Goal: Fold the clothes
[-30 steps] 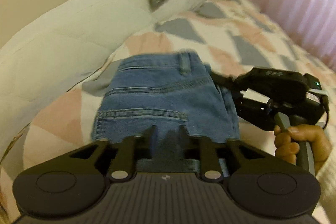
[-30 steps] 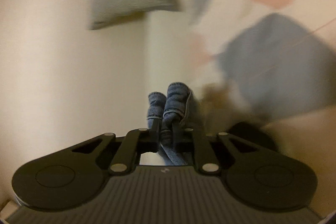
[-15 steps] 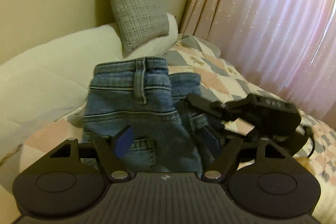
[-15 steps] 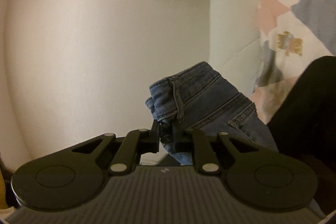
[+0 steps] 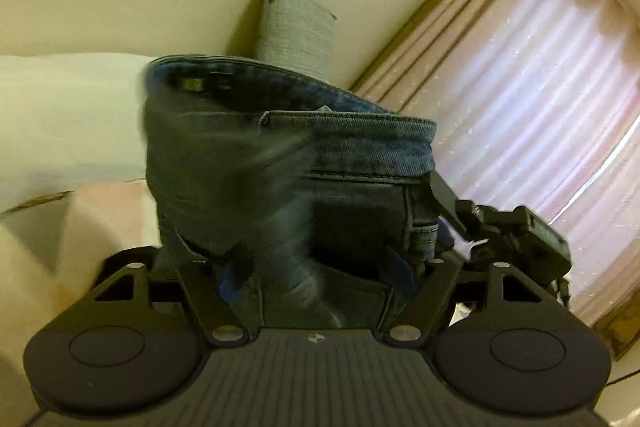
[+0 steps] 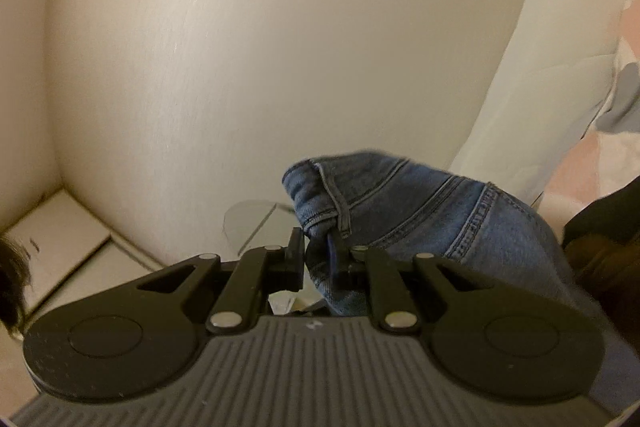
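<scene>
Denim jeans (image 5: 288,171) hang raised in front of a grey cushion (image 5: 296,31) and pink curtains (image 5: 532,99). Right gripper (image 6: 320,259) fingers pinch the waistband near a belt loop (image 6: 338,211); left gripper (image 5: 316,279) fingers are spread around blurred denim.

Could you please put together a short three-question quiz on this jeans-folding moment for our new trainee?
1. True or false: the left tongs are closed tight on the jeans.
2. Multiple choice: what do the right tongs grip? A) a pillow corner B) the denim by a belt loop C) a curtain hem
3. Fill in: behind the lifted jeans, a grey ____ leans on the wall.

Key
1. False; their fingers stand apart with denim between them.
2. B; they pinch the jeans by the belt loop.
3. Pillow, beside the pink curtain.
</scene>
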`<control>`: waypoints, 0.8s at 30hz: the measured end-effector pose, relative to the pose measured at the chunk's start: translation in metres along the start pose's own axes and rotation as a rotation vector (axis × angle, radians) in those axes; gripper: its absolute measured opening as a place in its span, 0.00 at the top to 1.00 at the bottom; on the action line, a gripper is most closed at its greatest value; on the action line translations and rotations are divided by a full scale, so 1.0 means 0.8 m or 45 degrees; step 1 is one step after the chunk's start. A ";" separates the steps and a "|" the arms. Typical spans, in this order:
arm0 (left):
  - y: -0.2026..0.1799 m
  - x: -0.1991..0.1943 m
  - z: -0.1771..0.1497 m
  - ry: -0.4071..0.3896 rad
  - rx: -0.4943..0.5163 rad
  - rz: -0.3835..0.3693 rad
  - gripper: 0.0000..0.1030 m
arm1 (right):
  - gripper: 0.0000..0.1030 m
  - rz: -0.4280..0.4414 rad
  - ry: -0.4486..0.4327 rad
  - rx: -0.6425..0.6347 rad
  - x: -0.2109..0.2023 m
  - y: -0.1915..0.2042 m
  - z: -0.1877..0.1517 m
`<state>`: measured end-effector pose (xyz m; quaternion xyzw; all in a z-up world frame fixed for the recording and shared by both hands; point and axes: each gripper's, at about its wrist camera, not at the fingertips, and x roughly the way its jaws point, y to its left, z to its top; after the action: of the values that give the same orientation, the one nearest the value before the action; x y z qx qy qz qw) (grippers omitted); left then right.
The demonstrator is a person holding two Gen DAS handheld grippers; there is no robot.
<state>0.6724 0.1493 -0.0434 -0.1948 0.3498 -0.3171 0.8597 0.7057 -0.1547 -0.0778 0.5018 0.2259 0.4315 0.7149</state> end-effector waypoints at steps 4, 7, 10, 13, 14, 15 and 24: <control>0.011 -0.039 -0.027 -0.025 0.011 0.125 0.33 | 0.90 -0.095 0.011 -0.057 0.009 0.036 -0.032; 0.022 -0.043 -0.045 0.001 0.070 0.257 0.85 | 0.91 -0.352 -0.043 -0.201 -0.002 0.059 -0.053; 0.032 -0.043 -0.056 0.026 0.138 0.339 0.89 | 0.91 -0.609 -0.050 -0.368 -0.010 0.064 -0.065; 0.037 -0.043 -0.053 0.036 0.192 0.339 0.89 | 0.77 -0.827 0.030 -0.514 0.000 0.052 -0.073; 0.038 -0.043 -0.052 0.040 0.210 0.340 0.89 | 0.65 -0.893 0.062 -0.564 0.005 0.047 -0.076; 0.040 -0.043 -0.051 0.043 0.228 0.340 0.89 | 0.60 -0.937 0.099 -0.616 0.015 0.040 -0.079; 0.054 -0.042 -0.044 0.073 0.391 0.340 0.88 | 0.30 -0.689 0.249 -0.650 0.035 0.037 -0.121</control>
<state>0.6460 0.1998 -0.0752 -0.0042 0.3442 -0.2552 0.9035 0.6356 -0.0766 -0.0856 0.1862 0.3026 0.3153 0.8800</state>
